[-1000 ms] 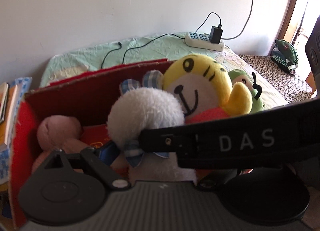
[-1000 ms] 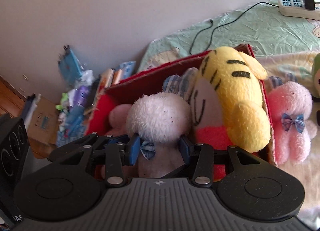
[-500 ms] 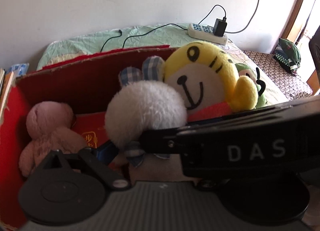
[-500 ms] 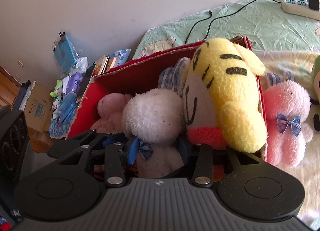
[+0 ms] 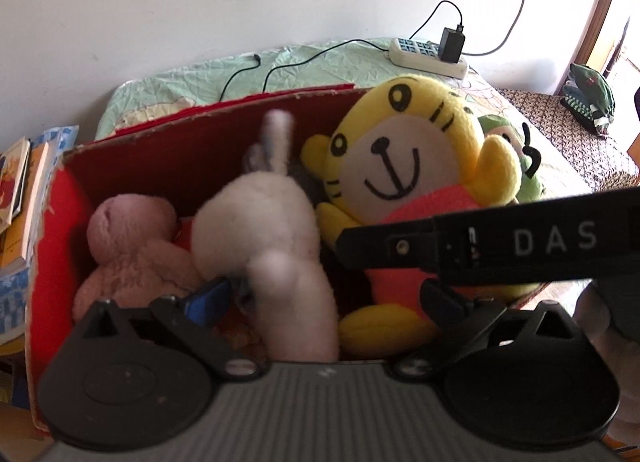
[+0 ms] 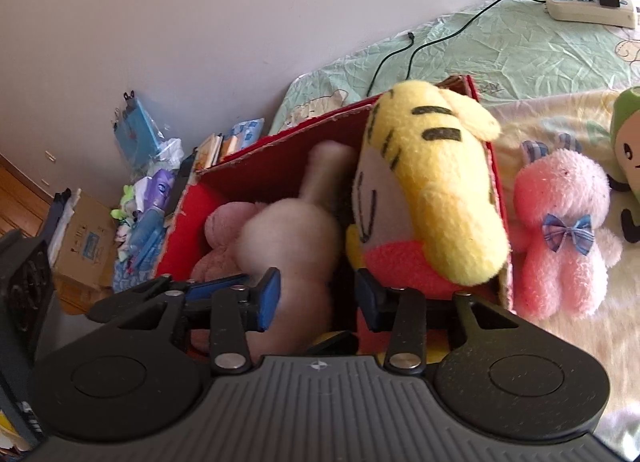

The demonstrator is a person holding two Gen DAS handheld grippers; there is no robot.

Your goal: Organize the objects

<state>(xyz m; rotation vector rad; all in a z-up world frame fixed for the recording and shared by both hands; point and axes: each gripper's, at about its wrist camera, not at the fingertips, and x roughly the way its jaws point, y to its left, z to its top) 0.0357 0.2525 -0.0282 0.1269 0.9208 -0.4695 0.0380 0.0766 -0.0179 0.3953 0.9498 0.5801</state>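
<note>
Hanging blurred over the red cardboard box (image 6: pixel 280 166), the white plush rabbit (image 6: pixel 292 246) sits between the blue pads of the right tool (image 6: pixel 318 298), whose jaws stand spread with gaps on both sides of the toy, so it looks released rather than clenched. In the left wrist view the same rabbit (image 5: pixel 260 230) is smeared, ears up, between a small pink plush (image 5: pixel 128 242) at the box's left end and a yellow tiger plush (image 5: pixel 404 190) at its right end. The left tool (image 5: pixel 320 298) is spread wide too, one blue pad just beside the rabbit's lower body, the other finger near the tiger's foot; it grasps nothing. The right tool's black body crosses the left view with white letters. Outside the box, on the bed (image 6: pixel 500 46), a pink rabbit with a blue bow (image 6: pixel 560 230) lies beside the box wall, and a green plush (image 6: pixel 628 142) lies further right. A power strip (image 5: pixel 428 56) rests on the bed near the wall.
</note>
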